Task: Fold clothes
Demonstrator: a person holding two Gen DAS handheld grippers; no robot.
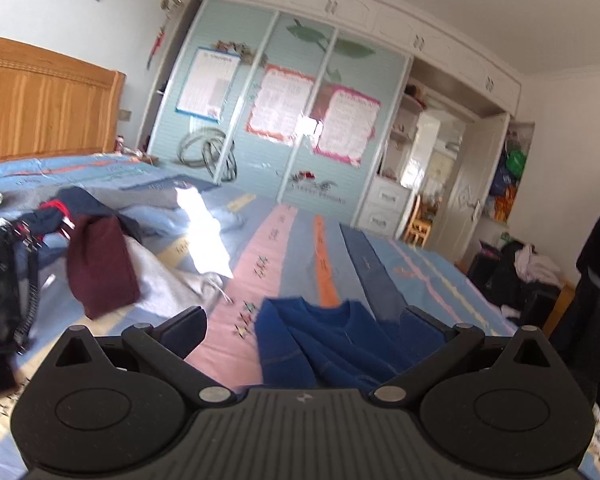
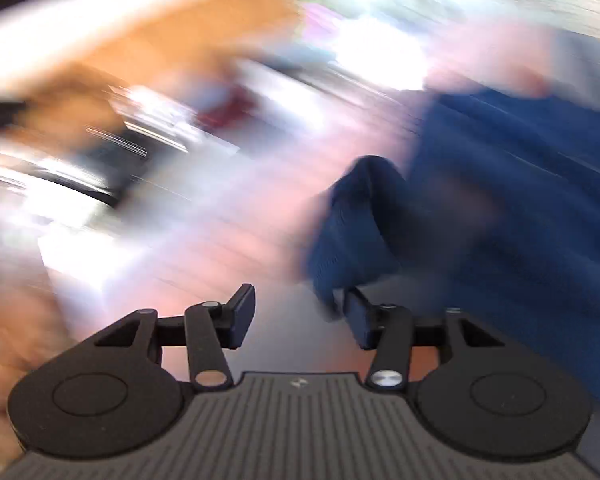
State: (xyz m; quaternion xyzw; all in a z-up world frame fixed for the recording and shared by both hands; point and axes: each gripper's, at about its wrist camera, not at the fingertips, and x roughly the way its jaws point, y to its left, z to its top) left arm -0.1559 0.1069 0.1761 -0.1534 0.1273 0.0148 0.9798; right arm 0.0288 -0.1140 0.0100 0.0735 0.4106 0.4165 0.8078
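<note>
Left wrist: one blue sweater (image 1: 332, 344), one maroon garment (image 1: 100, 264).

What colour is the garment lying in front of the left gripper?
Blue sweater, clearest in the left wrist view.

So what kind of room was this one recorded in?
A bedroom, most likely: a wooden headboard, a bed with a striped blue and pink cover, and a wall of pale blue sliding wardrobe doors.

I see a royal-blue long-sleeved garment (image 1: 332, 344) lying rumpled on the striped bedspread, lower centre of the left view, neckline uppermost; in the right view it (image 2: 480, 200) fills the blurred right half.
</note>
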